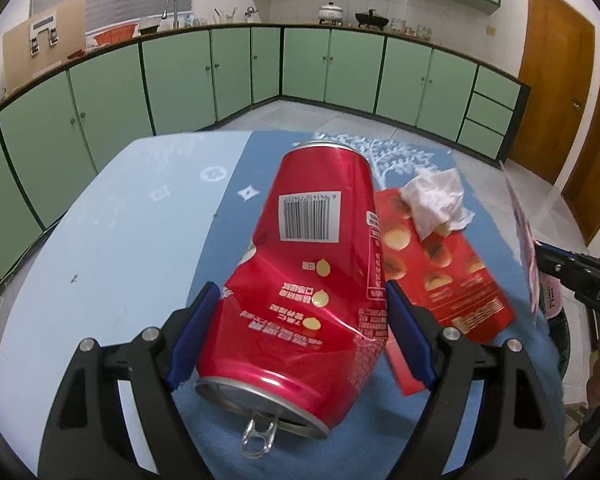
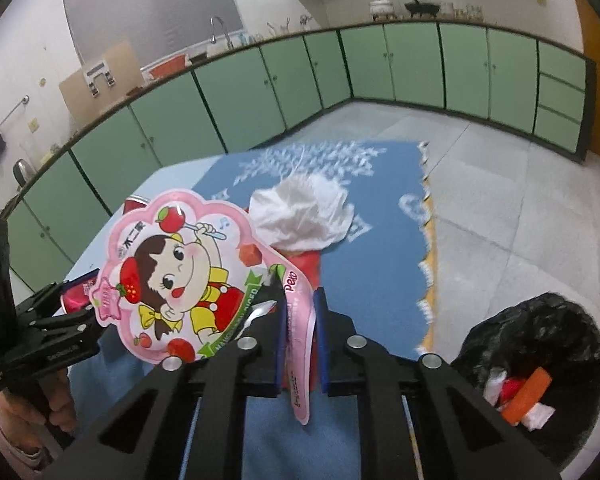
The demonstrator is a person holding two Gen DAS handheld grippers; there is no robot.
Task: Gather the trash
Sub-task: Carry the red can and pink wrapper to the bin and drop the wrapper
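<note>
My left gripper [image 1: 300, 316] is shut on a dented red soda can [image 1: 312, 264], pull-tab end toward the camera, held just above the blue table [image 1: 112, 248]. My right gripper [image 2: 300, 308] is shut on a pink candy wrapper [image 2: 180, 276] with a cartoon girl; its edge shows in the left wrist view [image 1: 524, 240]. A crumpled white tissue [image 1: 436, 196] lies on a flat red snack box [image 1: 444, 272]; the tissue also shows in the right wrist view [image 2: 300, 216]. A bin lined with a black bag [image 2: 540, 360] stands low at the right with some trash inside.
A blue cloth with a white tree print [image 2: 380, 216] covers the table's right part. Green kitchen cabinets [image 1: 260, 68] run along the far walls. A wooden door [image 1: 556, 92] is at the far right. The grey tiled floor [image 2: 500, 208] lies beyond the table.
</note>
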